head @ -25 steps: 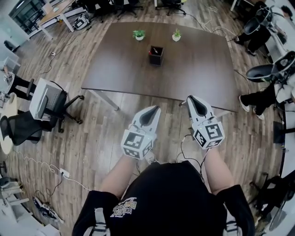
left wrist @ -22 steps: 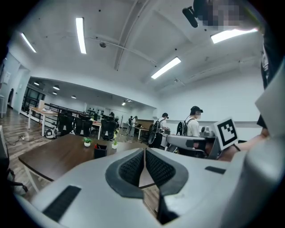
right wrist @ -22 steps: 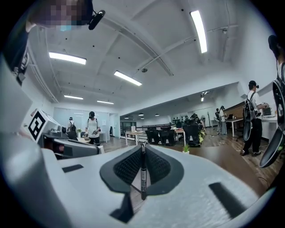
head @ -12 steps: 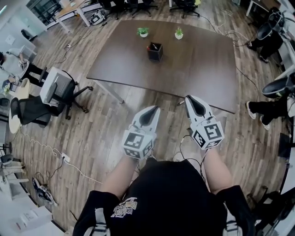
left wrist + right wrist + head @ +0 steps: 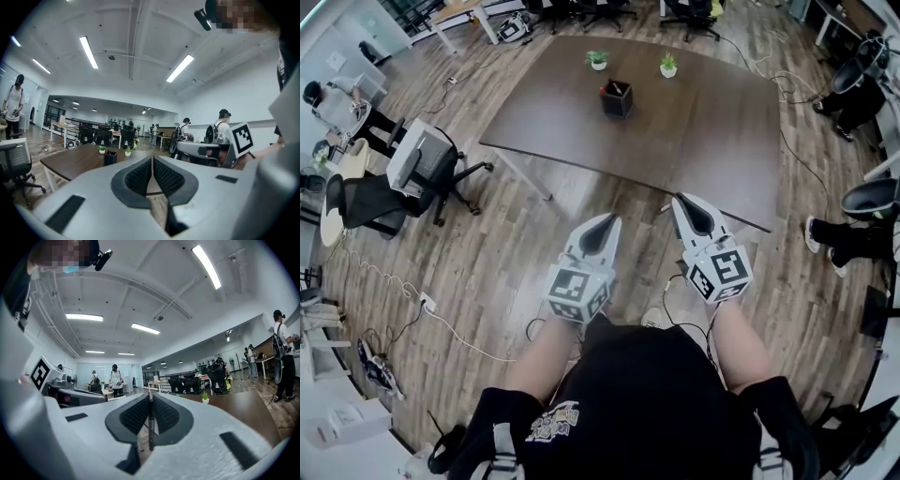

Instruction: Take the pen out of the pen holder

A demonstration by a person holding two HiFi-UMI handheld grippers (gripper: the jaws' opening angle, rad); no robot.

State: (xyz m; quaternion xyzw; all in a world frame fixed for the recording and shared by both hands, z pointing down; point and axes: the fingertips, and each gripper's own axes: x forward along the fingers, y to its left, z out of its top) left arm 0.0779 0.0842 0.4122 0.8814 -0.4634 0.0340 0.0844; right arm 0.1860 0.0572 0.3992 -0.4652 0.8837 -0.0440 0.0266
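Note:
The black pen holder (image 5: 617, 98) stands on the far half of the dark wooden table (image 5: 703, 122), with something red showing at its rim; it is small in the left gripper view (image 5: 110, 158). Both grippers hang over the wood floor, well short of the table. My left gripper (image 5: 605, 225) is shut with its pads together and nothing between them (image 5: 152, 176). My right gripper (image 5: 687, 208) is shut on a thin dark pen (image 5: 150, 427), which stands upright between the pads. The pen is hidden in the head view.
Two small potted plants (image 5: 598, 59) (image 5: 668, 66) stand behind the holder. A grey office chair (image 5: 422, 169) is at the left, and cables (image 5: 441, 319) trail over the floor. More desks, chairs and several people are farther off in both gripper views.
The table and pen holder have slid up the head view and look a little smaller and farther. The chair at the left has come further into view. Both grippers keep their pose and stay shut.

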